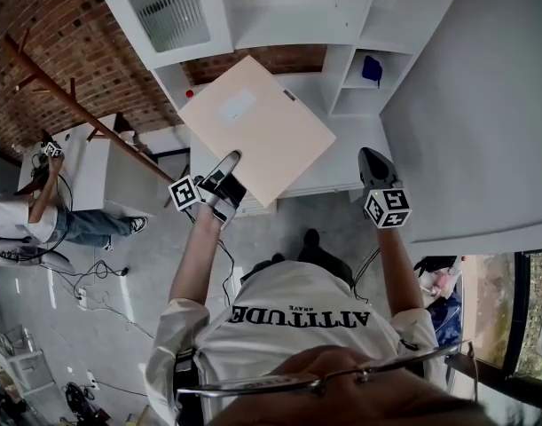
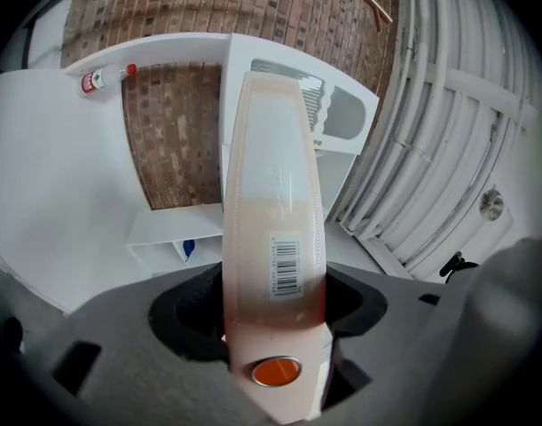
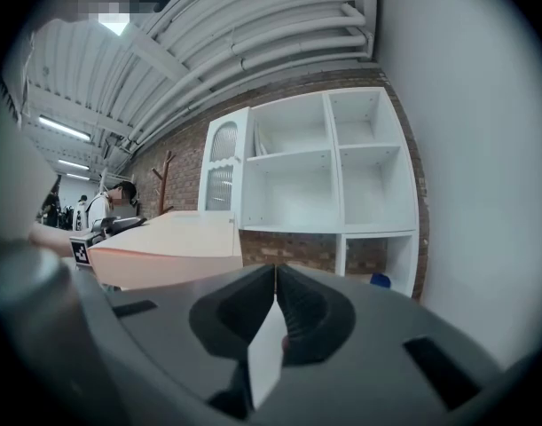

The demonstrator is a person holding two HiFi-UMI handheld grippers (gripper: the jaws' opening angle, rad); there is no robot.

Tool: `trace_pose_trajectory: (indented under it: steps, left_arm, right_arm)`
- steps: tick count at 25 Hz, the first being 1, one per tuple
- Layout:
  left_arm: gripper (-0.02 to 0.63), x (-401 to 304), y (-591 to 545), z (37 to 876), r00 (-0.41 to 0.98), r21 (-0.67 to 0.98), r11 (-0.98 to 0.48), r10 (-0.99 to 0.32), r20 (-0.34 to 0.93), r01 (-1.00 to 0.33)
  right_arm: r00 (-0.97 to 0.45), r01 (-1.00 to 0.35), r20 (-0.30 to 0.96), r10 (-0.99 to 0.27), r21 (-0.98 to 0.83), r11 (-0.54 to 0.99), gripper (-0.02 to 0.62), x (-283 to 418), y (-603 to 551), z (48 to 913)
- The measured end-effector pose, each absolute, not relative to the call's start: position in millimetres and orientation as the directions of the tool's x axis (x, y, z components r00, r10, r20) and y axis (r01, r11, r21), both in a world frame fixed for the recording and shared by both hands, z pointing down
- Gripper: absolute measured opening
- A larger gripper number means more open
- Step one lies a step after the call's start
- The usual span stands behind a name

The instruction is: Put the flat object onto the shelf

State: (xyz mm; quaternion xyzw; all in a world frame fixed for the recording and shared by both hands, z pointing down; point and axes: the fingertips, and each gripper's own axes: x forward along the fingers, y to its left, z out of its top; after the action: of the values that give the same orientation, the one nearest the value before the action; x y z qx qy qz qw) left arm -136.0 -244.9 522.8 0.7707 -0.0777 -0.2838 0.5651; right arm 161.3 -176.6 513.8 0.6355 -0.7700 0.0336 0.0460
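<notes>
A flat, pale peach box (image 1: 257, 131) with a white label is held level in front of the white shelf unit (image 1: 293, 11). My left gripper (image 1: 219, 185) is shut on its near corner. In the left gripper view the box (image 2: 272, 202) runs edge-on between the jaws, showing a barcode label and an orange round sticker, and my left gripper (image 2: 272, 304) clamps both of its faces. My right gripper (image 1: 377, 171) hangs to the right of the box, apart from it, shut and empty. In the right gripper view the jaws of my right gripper (image 3: 275, 278) meet, with the box (image 3: 164, 247) to the left and the shelf unit (image 3: 315, 185) ahead.
A small blue object (image 1: 371, 69) lies in a lower right compartment of the shelf unit. A white wall (image 1: 483, 105) stands close on the right. On the left are a wooden coat rack (image 1: 75, 105), a white cabinet (image 1: 102, 171), a seated person (image 1: 31, 220) and floor cables (image 1: 93, 282).
</notes>
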Motion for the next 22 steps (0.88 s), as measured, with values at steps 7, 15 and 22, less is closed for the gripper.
trace_pose_trajectory:
  steps: [7,15,22]
  left_arm:
    - [0.301,-111,-273,524,0.816,0.915,-0.351,-0.456,-0.355,0.201]
    - [0.301,-72,-318,514,0.793,0.915,-0.361,-0.497,-0.353,0.181]
    - [0.301,-36,-363,506,0.752,0.916,-0.368,-0.557,-0.353,0.157]
  right_arm:
    - [-0.208,-0.978,0.108,-0.972,-0.007,0.208,0.028,180,-215,522]
    - [-0.261,-0.965,0.088,-0.961,-0.035,0.258,0.028,212,-274,518]
    - [-0.340,-0.941,0.072,-0.938,-0.038,0.338,0.028,234,-338,511]
